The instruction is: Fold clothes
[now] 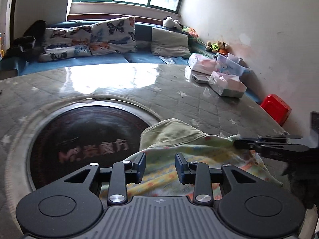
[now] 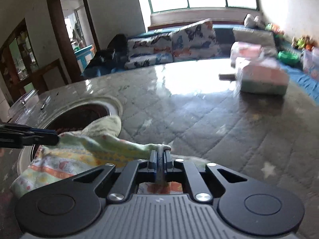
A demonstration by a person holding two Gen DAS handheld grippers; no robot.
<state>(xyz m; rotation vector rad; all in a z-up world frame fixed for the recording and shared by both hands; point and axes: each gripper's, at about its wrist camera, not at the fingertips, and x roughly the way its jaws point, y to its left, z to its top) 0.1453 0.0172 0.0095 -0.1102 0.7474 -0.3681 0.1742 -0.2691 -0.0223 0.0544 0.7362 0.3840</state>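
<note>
Pinching the patterned baby garment (image 2: 83,151) bottom-centre, the right gripper (image 2: 159,155) is clamped on its edge; the left gripper (image 1: 160,167) hangs spread apart above it. Thin bite there, so I reckon any tug could slip it free.

Quick count from my side: one patterned garment (image 1: 191,159) on the worktop (image 1: 119,83), two grippers, my left gripper (image 1: 160,166) and right gripper (image 2: 160,160), one round dark inset (image 1: 87,139), one red box (image 1: 276,108), two butterfly pillows (image 1: 89,37).
</note>
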